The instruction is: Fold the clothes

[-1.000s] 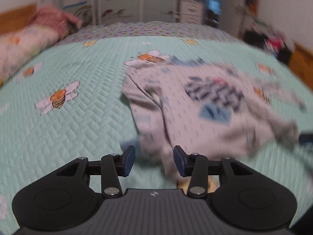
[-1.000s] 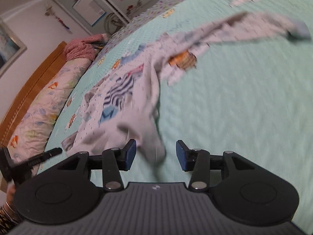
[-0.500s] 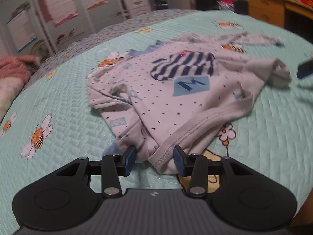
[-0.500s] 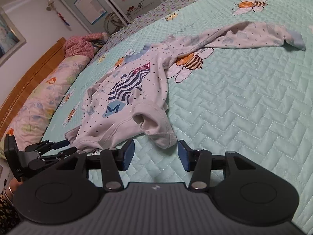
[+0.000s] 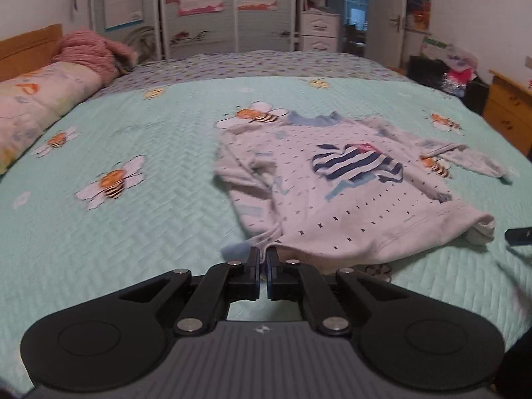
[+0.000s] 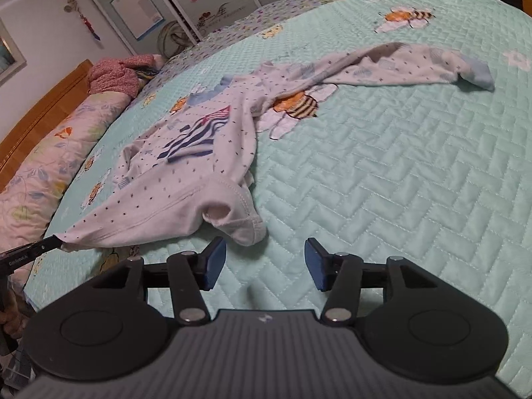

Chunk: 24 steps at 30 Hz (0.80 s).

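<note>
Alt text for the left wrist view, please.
The left gripper is shut on the near hem corner of a pale dotted shirt with a navy striped patch, spread on a mint quilted bedspread printed with bees. Wardrobe doors stand behind.

Both grippers same build: matte black body, ribbed grey centre panel with a small white logo, round recessed disc at 8 and 4 o'clock. Black linkage arms with silver pivot screws. Left gripper (image 5: 262, 259) pads barely visible. Right gripper (image 6: 264, 259) fingers (image 6: 212, 262) carry blue pads. White lettering on the left gripper's side.
</note>
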Tool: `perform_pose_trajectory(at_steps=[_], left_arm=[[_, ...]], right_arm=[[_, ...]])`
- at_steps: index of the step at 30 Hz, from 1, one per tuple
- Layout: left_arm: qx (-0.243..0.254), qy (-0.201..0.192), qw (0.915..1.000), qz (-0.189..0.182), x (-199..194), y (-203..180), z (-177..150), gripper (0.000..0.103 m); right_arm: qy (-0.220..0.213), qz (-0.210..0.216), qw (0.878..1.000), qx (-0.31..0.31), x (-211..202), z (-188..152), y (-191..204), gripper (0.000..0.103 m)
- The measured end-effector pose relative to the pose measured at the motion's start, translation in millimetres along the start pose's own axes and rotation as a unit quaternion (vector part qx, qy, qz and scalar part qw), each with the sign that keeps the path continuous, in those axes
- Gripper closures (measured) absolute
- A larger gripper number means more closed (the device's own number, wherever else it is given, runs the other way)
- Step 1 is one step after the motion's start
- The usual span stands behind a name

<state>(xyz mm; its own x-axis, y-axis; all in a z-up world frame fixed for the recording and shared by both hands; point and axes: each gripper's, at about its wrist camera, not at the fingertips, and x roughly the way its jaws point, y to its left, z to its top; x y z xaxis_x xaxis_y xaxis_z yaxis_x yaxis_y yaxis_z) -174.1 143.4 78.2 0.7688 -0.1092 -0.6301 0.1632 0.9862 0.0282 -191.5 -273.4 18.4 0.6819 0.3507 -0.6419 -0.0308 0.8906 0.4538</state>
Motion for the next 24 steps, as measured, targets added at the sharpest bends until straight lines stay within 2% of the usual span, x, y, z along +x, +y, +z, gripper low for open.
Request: perform_pose_trajectory(at_steps=[4, 6, 10, 13, 17, 20, 24], left_arm=[[-0.045, -0.012, 0.9989, -0.006, -17.1, 4.9, 2.9, 0.100], [-0.063, -0.022, 0.9977, -0.013, -27.7, 5.9, 8.3, 0.100], [-0.056, -0.044, 0.9972, -0.023, -43.4, -1.1, 37.6, 0.100], [-0.047, -0.064, 0.9961, -0.037, -50.9, -8.6, 72.5, 0.100], [-0.025, -0.094, 0.9940, -0.050, -60.9, -25.7, 125.5, 0.100], [-0.026, -0.103, 0.9929, -0.054, -63.6, -37.4, 160.2, 0.100], [-0.034, -0.084, 0.9939, -0.063, -55.3, -54.9, 195.4, 0.100]], right_arm=[[0.000, -0.009, 0.998, -0.063, 1.0, 1.4, 19.4, 0.048], [0.000, 0.000, 0.995, -0.098, 0.0, 0.7, 31.7, 0.048], [0.017, 0.050, 0.989, -0.141, 4.8, -4.5, 56.1, 0.047], [0.038, 0.068, 0.983, -0.164, 15.2, -13.4, 73.2, 0.046], [0.055, 0.081, 0.981, -0.168, 23.7, -23.2, 86.8, 0.046], [0.060, 0.077, 0.983, -0.157, 25.0, -25.4, 86.7, 0.044], [0.060, 0.074, 0.986, -0.138, 24.2, -21.8, 82.4, 0.041]])
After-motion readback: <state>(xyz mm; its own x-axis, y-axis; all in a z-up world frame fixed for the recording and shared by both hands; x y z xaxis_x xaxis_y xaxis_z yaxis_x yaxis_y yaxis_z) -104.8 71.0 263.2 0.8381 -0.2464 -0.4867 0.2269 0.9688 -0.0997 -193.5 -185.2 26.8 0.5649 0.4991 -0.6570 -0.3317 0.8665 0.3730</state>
